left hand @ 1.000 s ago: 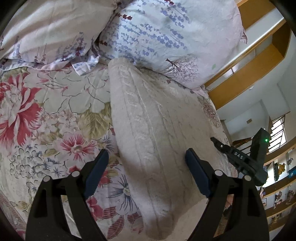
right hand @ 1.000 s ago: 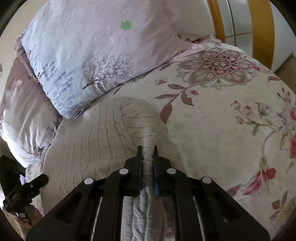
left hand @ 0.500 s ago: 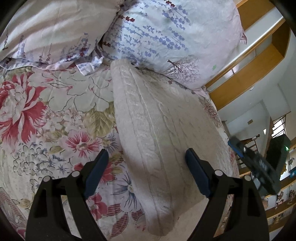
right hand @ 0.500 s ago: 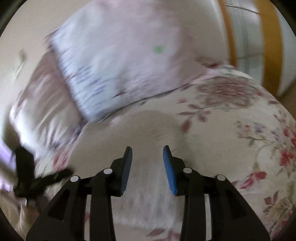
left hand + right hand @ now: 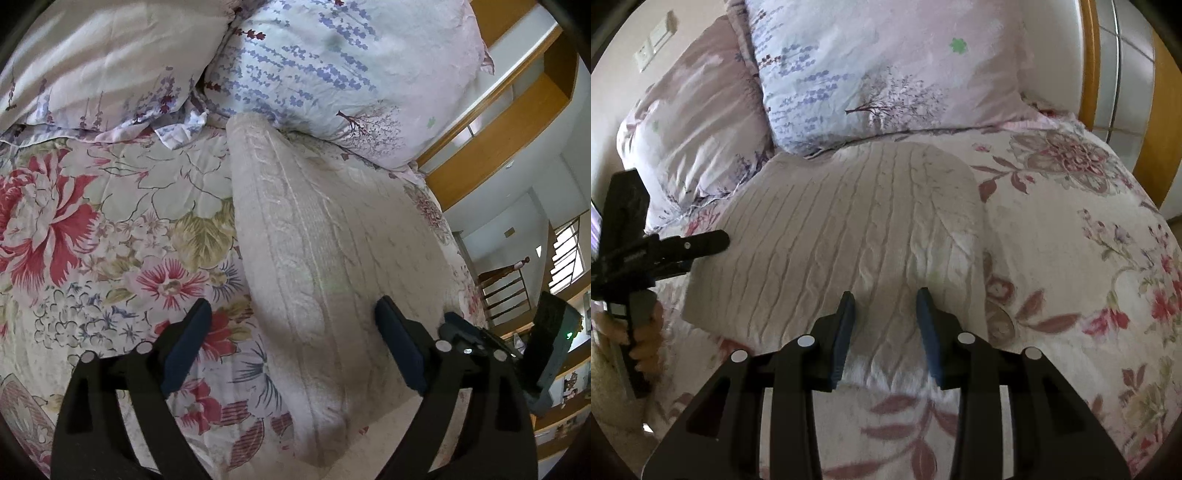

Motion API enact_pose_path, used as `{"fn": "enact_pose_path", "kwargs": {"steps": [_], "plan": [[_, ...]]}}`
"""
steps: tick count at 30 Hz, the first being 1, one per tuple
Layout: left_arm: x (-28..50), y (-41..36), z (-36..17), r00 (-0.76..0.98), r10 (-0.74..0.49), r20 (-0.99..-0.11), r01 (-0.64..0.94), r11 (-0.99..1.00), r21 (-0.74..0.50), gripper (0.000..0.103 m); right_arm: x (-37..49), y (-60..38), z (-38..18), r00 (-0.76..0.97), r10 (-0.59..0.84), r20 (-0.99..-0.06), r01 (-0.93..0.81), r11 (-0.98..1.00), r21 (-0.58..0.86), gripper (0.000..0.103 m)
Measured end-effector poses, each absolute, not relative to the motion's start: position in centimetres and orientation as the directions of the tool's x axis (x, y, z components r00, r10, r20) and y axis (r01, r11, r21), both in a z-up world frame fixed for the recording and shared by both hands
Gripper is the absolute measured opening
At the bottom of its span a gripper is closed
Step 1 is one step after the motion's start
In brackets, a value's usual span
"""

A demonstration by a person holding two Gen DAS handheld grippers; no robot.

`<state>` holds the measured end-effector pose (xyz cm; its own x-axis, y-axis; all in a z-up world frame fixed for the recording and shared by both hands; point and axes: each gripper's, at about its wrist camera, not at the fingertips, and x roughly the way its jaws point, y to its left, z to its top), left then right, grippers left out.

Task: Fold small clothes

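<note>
Left wrist view first. What do you see?

— A soft knitted top [image 5: 325, 258]. It is pale cream, with twisty rope lines and long ribs going along it. It is folded into a long flat shape and lies on the flowery bedspread [image 5: 110, 236]. Its far end touches the blue-flowered pillow [image 5: 332, 74].

— Is it smooth?

— Mostly. In the right wrist view the knitted top [image 5: 849, 236] has little wrinkles near the front edge. Its top right corner looks rounded. The bedspread [image 5: 1071, 258] shows all around it.

— What about the left gripper [image 5: 291, 332]?

— Its two blue pads are spread wide apart. Nothing is between them but air. The top's near end sits just past them, not pinched.

— And the right gripper [image 5: 884, 310]?

— Its pads are partly apart too, with a smaller gap. They hang over the top's near edge. I can't see any cloth caught in them.

— Anything else?

— A second pillow [image 5: 690, 140], pinkish, lies left of the blue one. You can also spot the left gripper [image 5: 665, 247] at the far left, by the top's left side, with a hand [image 5: 642, 332] holding its handle.
</note>
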<state>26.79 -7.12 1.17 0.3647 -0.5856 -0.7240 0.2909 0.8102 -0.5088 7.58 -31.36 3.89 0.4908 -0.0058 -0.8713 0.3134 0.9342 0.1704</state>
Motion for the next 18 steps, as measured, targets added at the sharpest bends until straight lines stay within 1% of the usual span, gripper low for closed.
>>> {"fn": "enact_pose_path", "kwargs": {"steps": [1,2,3,5,7,9,16,18], "plan": [[27.0,-7.1,1.2,0.356,-0.590,-0.724,0.289,0.807,-0.516,0.095,7.3,-31.9,4.4,0.503,0.007,-0.864,0.333,0.921,0.201,0.039],[27.2,-7.0,1.3,0.348,-0.597,-0.723,0.285,0.802,-0.525,0.096,7.2,-32.9,5.2,0.531,0.023,-0.847,0.365,0.896,0.253,0.053],[27.5,-7.1,1.2,0.335,-0.606,-0.722,0.280,0.796,-0.537,0.096,7.2,-34.1,5.8,0.565,0.040,-0.824,0.391,0.867,0.310,0.069],[28.1,-7.2,1.1,0.307,-0.624,-0.718,0.266,0.781,-0.565,0.098,7.6,-36.8,6.3,0.615,0.093,-0.783,0.429,0.794,0.431,0.081],[28.6,-7.4,0.8,0.293,-0.619,-0.729,0.255,0.785,-0.565,0.098,8.7,-38.7,5.5,0.612,0.142,-0.778,0.456,0.740,0.494,0.081],[29.0,-7.7,0.8,0.291,-0.608,-0.739,0.257,0.794,-0.552,0.099,10.1,-40.9,3.5,0.577,0.194,-0.794,0.503,0.681,0.532,0.081],[29.3,-9.6,1.4,0.344,-0.542,-0.767,0.312,0.836,-0.451,0.099,11.6,-43.1,-0.8,0.541,0.274,-0.795,0.546,0.605,0.580,0.081],[29.3,-10.0,1.3,0.341,-0.544,-0.766,0.321,0.834,-0.449,0.099,11.7,-43.0,-1.5,0.538,0.294,-0.790,0.540,0.600,0.591,0.078]]}}
